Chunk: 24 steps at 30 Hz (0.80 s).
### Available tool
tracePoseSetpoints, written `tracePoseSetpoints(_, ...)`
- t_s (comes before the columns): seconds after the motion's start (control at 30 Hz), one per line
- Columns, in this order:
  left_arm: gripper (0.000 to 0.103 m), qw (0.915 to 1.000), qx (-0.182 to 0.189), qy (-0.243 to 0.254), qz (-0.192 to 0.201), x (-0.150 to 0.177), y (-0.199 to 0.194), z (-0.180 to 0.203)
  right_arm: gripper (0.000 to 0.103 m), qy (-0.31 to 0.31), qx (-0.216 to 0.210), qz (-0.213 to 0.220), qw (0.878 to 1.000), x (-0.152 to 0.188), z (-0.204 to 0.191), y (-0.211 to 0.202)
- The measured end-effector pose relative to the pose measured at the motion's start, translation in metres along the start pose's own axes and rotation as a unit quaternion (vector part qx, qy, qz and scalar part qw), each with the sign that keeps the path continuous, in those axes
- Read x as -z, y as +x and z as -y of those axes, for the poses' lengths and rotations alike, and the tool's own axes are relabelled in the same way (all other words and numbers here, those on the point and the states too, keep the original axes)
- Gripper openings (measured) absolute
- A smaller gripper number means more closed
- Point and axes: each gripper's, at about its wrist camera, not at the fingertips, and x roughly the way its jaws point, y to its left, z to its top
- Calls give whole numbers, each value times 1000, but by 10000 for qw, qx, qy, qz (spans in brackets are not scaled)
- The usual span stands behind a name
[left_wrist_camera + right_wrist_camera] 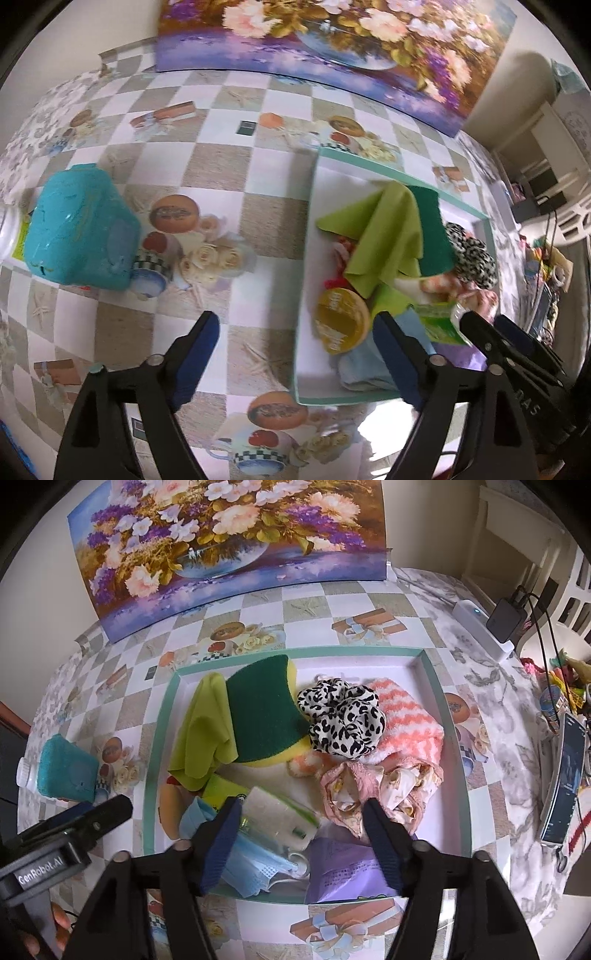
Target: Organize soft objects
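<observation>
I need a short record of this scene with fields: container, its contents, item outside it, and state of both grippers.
container: shallow tray, teal rim
contents: green sponge, lime cloth, leopard scrunchie, striped sock, face mask, purple packet
outside: teal pouch, left of tray
left gripper: open, empty
right gripper: open, empty

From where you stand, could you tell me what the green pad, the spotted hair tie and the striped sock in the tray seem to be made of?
Green pad: probably a foam sponge with a coarse, matte scouring layer; yellow foam shows at its edges.
Spotted hair tie: thin woven fabric, slightly smooth, gathered into ruffles.
Striped sock: fuzzy knit, likely plush yarn; its surface looks fluffy.
Tray: seemingly cardboard, with flat matte walls.
</observation>
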Motion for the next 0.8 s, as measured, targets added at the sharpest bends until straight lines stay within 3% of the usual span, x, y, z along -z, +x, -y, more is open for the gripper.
tracePoseSetpoints(0.23,96,9992,-347,-170,57,-1,4,-13,96,-45,80,-37,10000,1,-2,4)
tracePoseSetpoints(0.27,96,9991,-390,-174,62,-1,5,-14,103,-36,83,-35,10000,1,-2,5)
tracePoseSetpoints(0.57,96,9986,-519,-21,130,-3,2,-10,103,29,99,-93,9999,2,1,8)
tracePoseSetpoints(0.8,96,9947,-918,35,472,-5,-10,-8,103,-15,176,-36,9998,3,-1,6)
